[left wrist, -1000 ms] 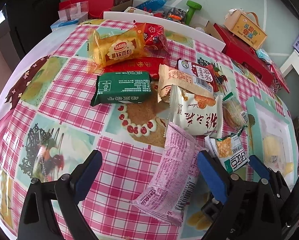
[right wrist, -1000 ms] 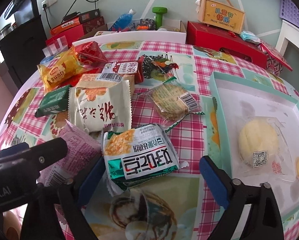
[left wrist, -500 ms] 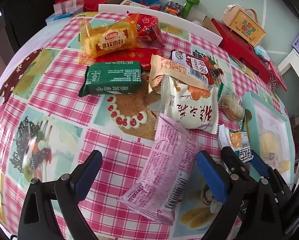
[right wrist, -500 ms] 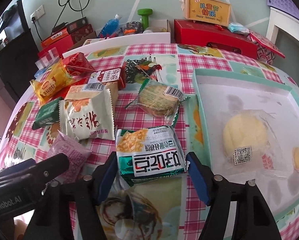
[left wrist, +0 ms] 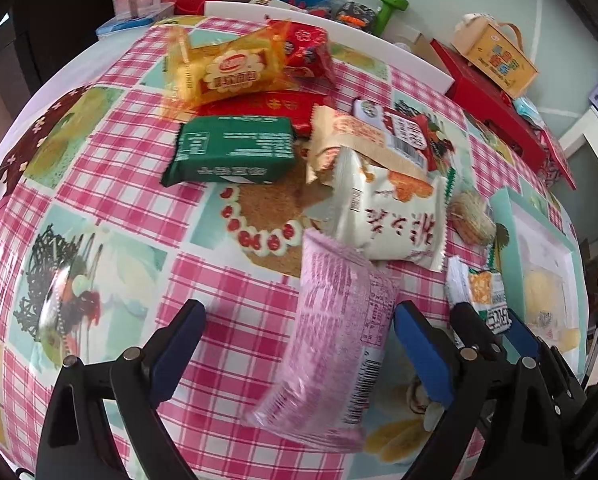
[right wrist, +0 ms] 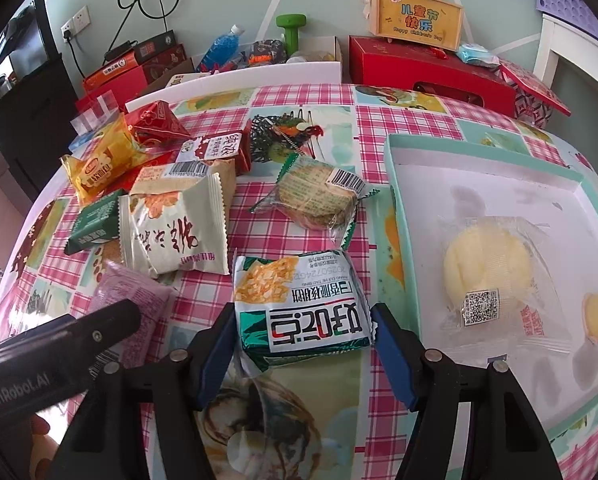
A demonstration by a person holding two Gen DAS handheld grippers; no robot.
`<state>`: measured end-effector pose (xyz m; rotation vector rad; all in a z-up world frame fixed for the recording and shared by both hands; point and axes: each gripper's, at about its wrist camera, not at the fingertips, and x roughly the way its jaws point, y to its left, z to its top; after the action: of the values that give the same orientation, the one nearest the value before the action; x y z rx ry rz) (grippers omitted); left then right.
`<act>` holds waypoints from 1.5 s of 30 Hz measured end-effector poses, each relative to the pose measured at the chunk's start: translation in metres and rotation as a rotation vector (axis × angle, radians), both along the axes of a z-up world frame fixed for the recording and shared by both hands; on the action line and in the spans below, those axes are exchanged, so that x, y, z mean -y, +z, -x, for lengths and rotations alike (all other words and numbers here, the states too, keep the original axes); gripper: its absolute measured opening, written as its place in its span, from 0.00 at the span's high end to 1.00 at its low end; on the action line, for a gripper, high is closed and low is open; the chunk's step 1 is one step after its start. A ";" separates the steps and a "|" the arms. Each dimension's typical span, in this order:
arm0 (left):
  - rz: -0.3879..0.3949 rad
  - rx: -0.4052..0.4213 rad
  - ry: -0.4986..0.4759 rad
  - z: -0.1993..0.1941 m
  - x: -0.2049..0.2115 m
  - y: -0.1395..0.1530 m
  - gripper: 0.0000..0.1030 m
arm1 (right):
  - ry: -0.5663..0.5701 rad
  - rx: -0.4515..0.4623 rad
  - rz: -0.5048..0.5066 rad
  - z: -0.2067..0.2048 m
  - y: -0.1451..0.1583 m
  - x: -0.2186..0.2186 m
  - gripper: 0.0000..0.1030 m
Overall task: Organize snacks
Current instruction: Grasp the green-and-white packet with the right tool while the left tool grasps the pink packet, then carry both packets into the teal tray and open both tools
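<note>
Right wrist view: our right claw [right wrist: 303, 346] clamps a crinkly green-and-white foil snack packet [right wrist: 301, 312]; left claw [left wrist: 299, 354] spread around a pink plastic wrapper [left wrist: 335, 344].

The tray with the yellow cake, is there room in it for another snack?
Yes. The tray is bare white behind the wrapped yellow cake, up to its far wall. Left of it, the packets crowd together around the white packet.

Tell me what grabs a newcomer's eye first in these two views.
First, the green-and-white snack packet squeezed between the right tongs, just left of the teal tray. Then the pink packet lying between the open left tongs, close to one pad. Behind them, a heap of wrappers crowds the pink checked tablecloth, topped by a yellow bread packet.
</note>
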<state>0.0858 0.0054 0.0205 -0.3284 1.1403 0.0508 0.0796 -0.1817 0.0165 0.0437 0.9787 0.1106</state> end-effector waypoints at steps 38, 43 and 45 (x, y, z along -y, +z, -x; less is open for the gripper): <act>0.083 0.155 0.004 0.017 -0.007 0.037 0.63 | 0.020 0.102 -0.096 0.013 0.032 0.008 0.40; 0.080 0.188 -0.001 0.017 -0.004 0.045 0.63 | 0.004 0.130 -0.112 0.013 0.039 0.013 0.40; 0.076 0.197 -0.010 0.016 0.000 0.048 0.63 | -0.008 0.146 -0.118 0.014 0.043 0.017 0.40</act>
<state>0.0698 0.0049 0.0689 -0.3871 0.9496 -0.0335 0.0660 -0.1990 0.0598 0.1463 0.8254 0.1622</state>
